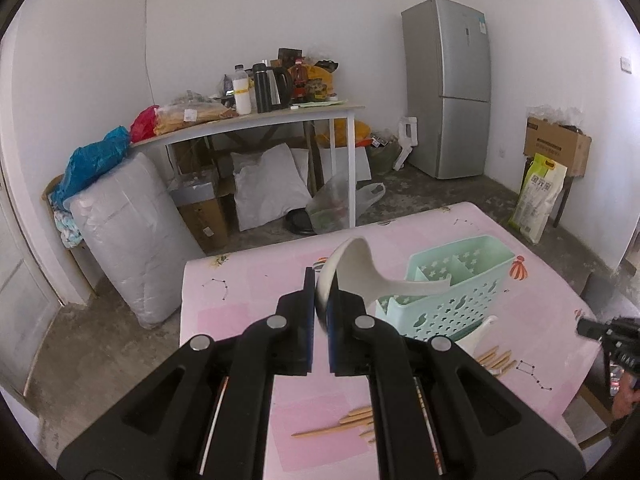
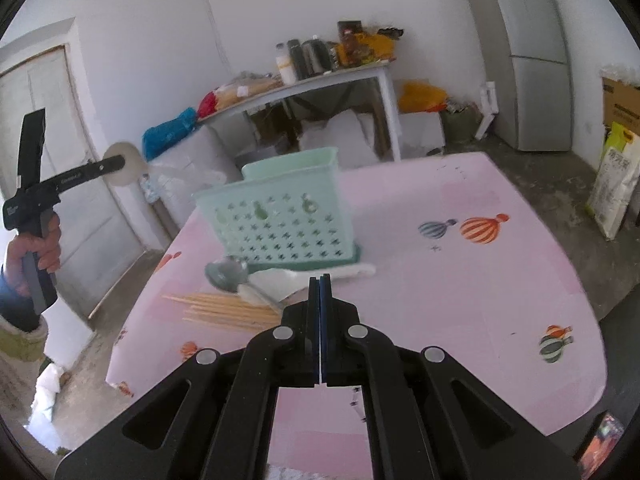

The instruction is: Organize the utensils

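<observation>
My left gripper (image 1: 321, 280) is shut on the bowl of a white ceramic soup spoon (image 1: 360, 268) and holds it above the pink table, its handle pointing right over the mint green utensil caddy (image 1: 460, 280). In the right wrist view the left gripper (image 2: 116, 164) is high at the left with the spoon (image 2: 128, 170). My right gripper (image 2: 320, 280) is shut and empty, just above the table near the caddy (image 2: 280, 212). In front of it lie a metal spoon (image 2: 228, 276), a white spoon (image 2: 280, 280) and several wooden chopsticks (image 2: 228, 308).
The pink tablecloth (image 2: 440, 280) covers the table; its far edge lies just behind the caddy. More chopsticks (image 1: 340, 426) lie near my left gripper. A cluttered side table (image 1: 260, 116), a fridge (image 1: 448, 88) and bags stand across the room.
</observation>
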The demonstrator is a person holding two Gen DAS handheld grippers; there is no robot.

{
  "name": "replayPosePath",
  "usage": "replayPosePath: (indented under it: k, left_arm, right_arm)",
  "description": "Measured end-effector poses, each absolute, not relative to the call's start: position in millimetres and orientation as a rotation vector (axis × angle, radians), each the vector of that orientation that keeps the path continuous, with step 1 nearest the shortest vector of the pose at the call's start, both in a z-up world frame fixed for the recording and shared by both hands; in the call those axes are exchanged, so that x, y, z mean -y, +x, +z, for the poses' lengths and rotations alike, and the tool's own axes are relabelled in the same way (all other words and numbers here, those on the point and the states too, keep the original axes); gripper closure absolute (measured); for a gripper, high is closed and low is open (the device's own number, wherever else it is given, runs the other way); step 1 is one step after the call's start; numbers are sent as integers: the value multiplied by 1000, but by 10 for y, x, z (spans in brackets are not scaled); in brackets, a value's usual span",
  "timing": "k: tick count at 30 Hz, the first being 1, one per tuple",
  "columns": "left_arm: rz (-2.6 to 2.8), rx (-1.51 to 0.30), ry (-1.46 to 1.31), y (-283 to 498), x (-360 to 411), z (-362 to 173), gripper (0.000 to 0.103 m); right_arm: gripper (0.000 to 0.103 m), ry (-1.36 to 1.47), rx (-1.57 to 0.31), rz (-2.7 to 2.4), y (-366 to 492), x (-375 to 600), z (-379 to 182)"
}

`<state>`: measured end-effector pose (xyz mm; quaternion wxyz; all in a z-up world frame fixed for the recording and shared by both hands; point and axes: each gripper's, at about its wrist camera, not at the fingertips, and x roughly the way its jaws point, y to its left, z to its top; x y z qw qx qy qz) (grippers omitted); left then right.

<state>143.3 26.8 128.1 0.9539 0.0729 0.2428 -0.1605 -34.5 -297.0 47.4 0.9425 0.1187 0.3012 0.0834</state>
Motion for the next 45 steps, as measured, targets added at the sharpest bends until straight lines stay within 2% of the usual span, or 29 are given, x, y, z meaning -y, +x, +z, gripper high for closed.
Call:
replayPosePath:
  k: [5,7,9,15,25,28,29,30,32,39,45]
  left_arm:
    - [-334,-502,111,1429,-308,1228,99]
    - [-338,-511,90,1461,-337,1207,99]
    - [-339,-518,73,1499,-342,1206,99]
    - [-323,-541,101,1644,-305,1241,99]
    - [-344,-624,528,1968,273,1348,99]
    - [-401,-651,509,2079,420,1376,94]
    - [-447,-654,455,2103,424,1408,83]
    - [-487,-655,395,2121,410,1435,68]
    - [-548,-652,248,2151,341,1457,56]
    - [-547,-614,-15,2047,-7,1305,50]
    - [-399,-687,-145,1839,-484,764,48]
  right_arm:
    - [100,227,-671,269,-233,2685,342]
    - [88,228,-691,314,-148,2580,289]
    - [80,234,-711,364,-15,2464,223]
    - [80,212,-756,428,334,2159,151]
    - [78,206,-756,412,302,2154,181]
    - [78,212,-765,401,267,2186,145]
    - [78,217,-767,397,254,2200,132]
    - [78,223,-767,393,242,2215,124]
    - [78,234,-769,384,226,2247,109]
    - [70,226,-769,369,233,2322,111]
    - [64,178,-756,384,429,2151,120]
